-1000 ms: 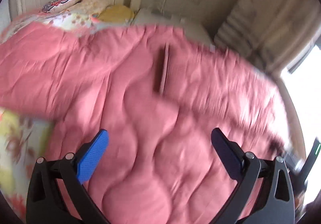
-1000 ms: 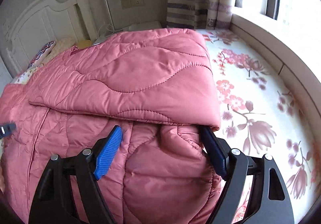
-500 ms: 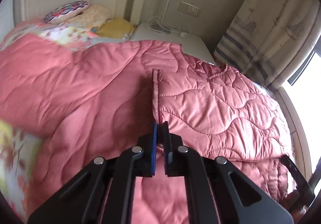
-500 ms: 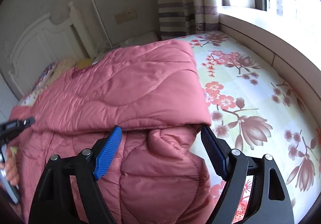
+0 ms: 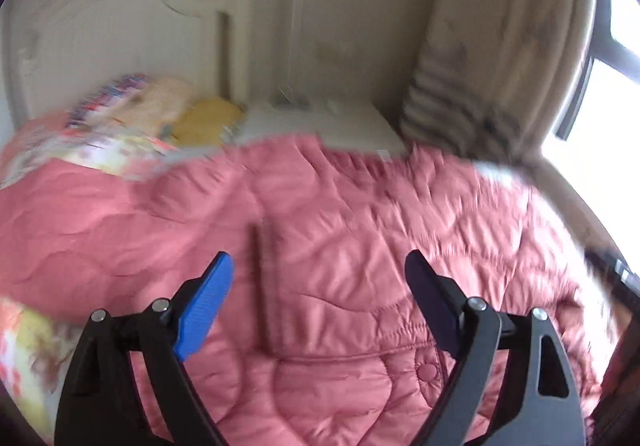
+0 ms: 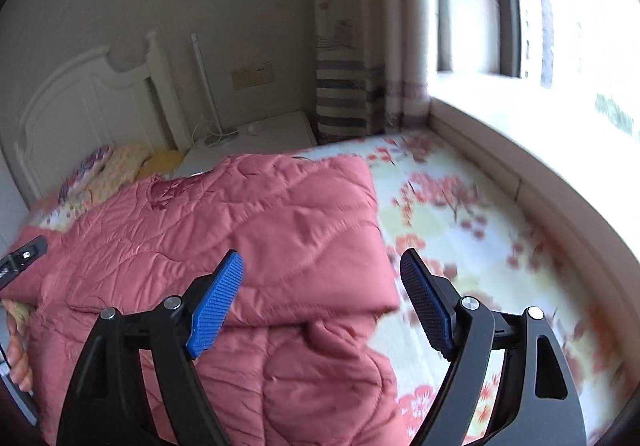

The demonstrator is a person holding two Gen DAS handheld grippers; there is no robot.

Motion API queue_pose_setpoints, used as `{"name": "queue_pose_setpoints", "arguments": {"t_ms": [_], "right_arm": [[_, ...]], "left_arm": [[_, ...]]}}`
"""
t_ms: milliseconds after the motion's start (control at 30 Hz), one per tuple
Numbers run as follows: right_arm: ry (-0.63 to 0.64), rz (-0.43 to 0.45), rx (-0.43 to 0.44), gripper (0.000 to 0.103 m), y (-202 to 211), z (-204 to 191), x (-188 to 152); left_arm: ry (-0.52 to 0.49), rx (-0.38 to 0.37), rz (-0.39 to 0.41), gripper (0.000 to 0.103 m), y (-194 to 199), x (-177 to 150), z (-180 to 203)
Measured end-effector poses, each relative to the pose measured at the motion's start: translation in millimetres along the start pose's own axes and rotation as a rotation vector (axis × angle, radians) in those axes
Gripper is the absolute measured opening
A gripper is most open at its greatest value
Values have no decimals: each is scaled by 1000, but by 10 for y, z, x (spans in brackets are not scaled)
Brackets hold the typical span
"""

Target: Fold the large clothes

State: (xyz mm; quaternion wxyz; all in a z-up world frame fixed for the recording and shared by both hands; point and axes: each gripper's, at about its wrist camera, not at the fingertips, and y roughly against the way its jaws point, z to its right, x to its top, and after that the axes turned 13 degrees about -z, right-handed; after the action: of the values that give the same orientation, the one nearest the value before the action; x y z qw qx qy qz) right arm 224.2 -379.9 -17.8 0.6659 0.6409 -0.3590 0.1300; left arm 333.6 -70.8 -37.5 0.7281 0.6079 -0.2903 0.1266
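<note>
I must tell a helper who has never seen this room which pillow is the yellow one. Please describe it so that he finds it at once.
Start at the white headboard at the head of the bed. Below it, past the far edge of the pink quilted coat, a few cushions lie in a row. The yellow pillow is the one nearest the white bedside table; it is plain, while its neighbours are patterned.

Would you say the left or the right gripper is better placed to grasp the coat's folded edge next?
Probably left: the left gripper is open directly over the folded edge of the pink coat; the right gripper, also open, straddles its outer side.
</note>
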Motion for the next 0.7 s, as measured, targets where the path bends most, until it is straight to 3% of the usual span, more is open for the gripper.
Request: {"name": "queue_pose_setpoints", "arguments": {"t_ms": [133, 233, 267, 400, 567, 633, 700], "right_arm": [[106, -51, -34, 78, -231, -265, 212], [188, -282, -61, 78, -765, -361, 146], [195, -294, -67, 79, -852, -353, 87], [177, -290, -50, 79, -745, -276, 148], [123, -171, -46, 79, -471, -169, 621], [125, -138, -46, 79, -517, -152, 798], [125, -167, -42, 79, -745, -102, 909]], "left_arm": [[-11, -34, -170, 86, -558, -96, -41], [-20, -67, -173, 95, -642, -150, -95], [-26, -63, -175, 98, -653, -167, -89], [-40, -49, -182, 101, -682, -172, -60], [-36, -56, -182, 101, -677, -134, -50], [-36, -56, -182, 101, -673, -141, -55], [-35, -59, -181, 101, -670, -148, -65]]}}
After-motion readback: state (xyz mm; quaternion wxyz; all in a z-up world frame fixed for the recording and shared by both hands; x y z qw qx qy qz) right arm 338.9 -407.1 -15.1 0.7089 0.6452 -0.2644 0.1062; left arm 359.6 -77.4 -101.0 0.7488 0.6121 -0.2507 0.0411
